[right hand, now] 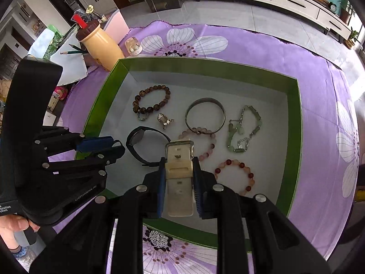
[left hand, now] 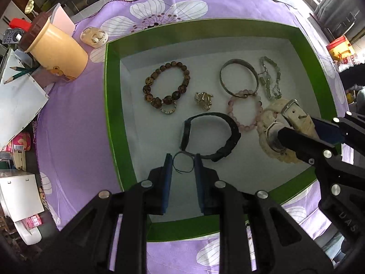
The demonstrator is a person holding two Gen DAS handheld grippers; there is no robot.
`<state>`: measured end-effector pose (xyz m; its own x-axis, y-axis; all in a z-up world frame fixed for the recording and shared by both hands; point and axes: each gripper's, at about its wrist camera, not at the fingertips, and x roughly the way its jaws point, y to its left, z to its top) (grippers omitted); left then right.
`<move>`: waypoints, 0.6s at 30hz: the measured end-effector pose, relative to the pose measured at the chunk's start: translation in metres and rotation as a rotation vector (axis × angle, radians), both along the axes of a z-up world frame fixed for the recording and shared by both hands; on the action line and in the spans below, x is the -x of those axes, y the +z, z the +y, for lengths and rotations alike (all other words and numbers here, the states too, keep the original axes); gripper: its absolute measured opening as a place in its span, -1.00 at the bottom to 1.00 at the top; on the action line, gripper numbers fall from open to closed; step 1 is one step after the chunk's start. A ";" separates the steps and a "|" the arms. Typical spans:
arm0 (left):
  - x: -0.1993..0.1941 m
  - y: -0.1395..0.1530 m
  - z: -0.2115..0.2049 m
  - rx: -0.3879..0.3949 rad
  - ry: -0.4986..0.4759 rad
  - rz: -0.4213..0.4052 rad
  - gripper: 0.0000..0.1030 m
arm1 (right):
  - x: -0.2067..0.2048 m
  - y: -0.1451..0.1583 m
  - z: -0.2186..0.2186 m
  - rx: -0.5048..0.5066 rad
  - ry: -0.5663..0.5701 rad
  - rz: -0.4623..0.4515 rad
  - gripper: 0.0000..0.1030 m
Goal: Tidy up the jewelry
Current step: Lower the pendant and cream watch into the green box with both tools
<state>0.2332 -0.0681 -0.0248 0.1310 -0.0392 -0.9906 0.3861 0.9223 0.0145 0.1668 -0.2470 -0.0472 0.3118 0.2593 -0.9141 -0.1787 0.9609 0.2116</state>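
The right gripper (right hand: 179, 178) is clamped on the strap of the cream watch (right hand: 179, 173), held over the near right part of the green tray (left hand: 111, 91). The left gripper (left hand: 182, 171) is parted, its blue pads flanking a thin dark loop (left hand: 182, 163), probably a cord ring, near the black watch (left hand: 212, 134). The brown bead bracelet (left hand: 166, 84) lies far left; the silver bangle (left hand: 238, 76) far right.

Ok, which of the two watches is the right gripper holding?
The cream watch: its strap is clamped in the right gripper. The black watch lies untouched in the green box.
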 end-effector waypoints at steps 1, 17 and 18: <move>0.001 0.000 -0.001 -0.006 -0.003 -0.002 -0.63 | 0.000 0.000 0.001 -0.001 -0.001 0.002 -0.58; 0.004 -0.006 -0.002 -0.036 -0.014 0.003 -0.63 | 0.002 -0.008 0.000 0.012 -0.014 0.023 -0.58; 0.005 -0.006 -0.002 -0.038 -0.016 0.003 -0.63 | 0.003 -0.009 0.000 0.015 -0.017 0.025 -0.58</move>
<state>0.2284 -0.0701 -0.0311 0.1278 -0.0040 -0.9918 0.4009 0.9148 0.0480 0.1642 -0.2473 -0.0564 0.2929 0.2402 -0.9255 -0.1572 0.9669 0.2012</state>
